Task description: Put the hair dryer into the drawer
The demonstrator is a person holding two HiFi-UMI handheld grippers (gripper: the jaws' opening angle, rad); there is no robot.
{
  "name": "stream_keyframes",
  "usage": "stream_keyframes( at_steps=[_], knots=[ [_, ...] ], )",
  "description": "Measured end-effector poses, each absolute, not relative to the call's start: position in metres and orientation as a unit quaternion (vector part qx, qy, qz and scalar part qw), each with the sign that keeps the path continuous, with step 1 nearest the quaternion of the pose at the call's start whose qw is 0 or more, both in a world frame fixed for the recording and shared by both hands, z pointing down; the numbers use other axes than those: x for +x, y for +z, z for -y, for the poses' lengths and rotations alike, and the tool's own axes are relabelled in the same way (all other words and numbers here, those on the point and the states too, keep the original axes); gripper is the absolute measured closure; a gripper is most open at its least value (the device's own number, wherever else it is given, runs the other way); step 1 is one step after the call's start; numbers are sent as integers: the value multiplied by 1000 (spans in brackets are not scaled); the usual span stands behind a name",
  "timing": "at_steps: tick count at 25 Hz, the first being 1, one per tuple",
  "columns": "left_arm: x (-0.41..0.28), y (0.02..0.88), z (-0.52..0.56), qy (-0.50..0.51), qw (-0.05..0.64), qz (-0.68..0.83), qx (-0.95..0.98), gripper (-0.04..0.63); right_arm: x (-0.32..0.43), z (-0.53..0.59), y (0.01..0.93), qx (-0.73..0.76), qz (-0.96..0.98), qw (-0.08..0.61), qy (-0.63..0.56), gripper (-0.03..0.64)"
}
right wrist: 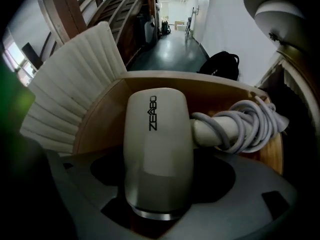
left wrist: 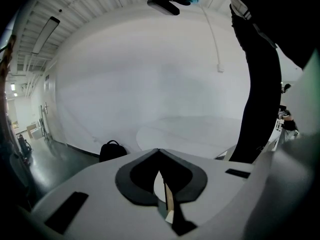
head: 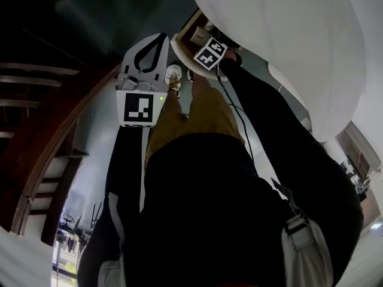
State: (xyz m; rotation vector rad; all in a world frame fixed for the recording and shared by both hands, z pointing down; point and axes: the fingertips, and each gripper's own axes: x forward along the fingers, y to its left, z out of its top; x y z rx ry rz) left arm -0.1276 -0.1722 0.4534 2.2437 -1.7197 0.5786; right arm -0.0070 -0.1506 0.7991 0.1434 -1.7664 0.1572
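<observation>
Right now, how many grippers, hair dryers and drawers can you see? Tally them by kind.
Grippers: 2, the left gripper and the right gripper
Hair dryer: 1
Drawer: 1
Total: 4

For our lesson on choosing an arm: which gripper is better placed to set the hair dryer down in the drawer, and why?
Right. The right gripper is shut on the hair dryer at the wooden drawer. The left gripper is shut, empty and faces a white surface.
</observation>
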Motion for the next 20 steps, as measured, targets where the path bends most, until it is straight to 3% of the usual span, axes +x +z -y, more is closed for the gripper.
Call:
stream_keyframes(
  at_steps=[15, 20],
  knots=[
    [-137, 466, 165, 216, 143, 593, 762, 580, -11, 141, 828, 75, 747, 654, 91, 259],
    [-142, 468, 159, 217, 143, 590, 764, 580, -20, 147, 824, 99, 761, 632, 113, 259]
  ],
)
